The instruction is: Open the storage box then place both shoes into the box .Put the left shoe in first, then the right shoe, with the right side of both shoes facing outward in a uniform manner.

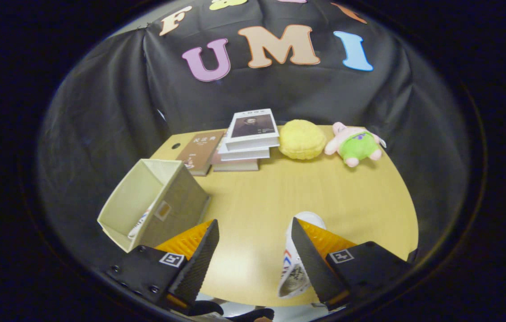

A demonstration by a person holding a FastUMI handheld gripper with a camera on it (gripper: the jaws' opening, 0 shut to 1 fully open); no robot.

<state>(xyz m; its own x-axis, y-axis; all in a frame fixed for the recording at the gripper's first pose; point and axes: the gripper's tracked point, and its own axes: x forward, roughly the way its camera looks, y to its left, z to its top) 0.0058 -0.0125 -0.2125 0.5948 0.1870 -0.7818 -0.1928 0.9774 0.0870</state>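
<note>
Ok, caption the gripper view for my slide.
Open tool over table; shoe beside one finger, storage box open.

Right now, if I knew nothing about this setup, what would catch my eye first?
Probably the open storage box just ahead of the left finger, a shoe peeking from inside. A second shoe lies against the right finger of the open gripper. Beyond sit stacked books and two plush toys.

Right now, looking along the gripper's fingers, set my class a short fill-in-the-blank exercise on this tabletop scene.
1. The open beige fabric storage box already holds one ____.
2. The gripper has its fingers spread, and the white sneaker lies against the inside of the ____ finger.
3. The yellow round plush cushion sits between the stack of books and the ____ plush toy.

Missing words: shoe; right; pink and green
</note>
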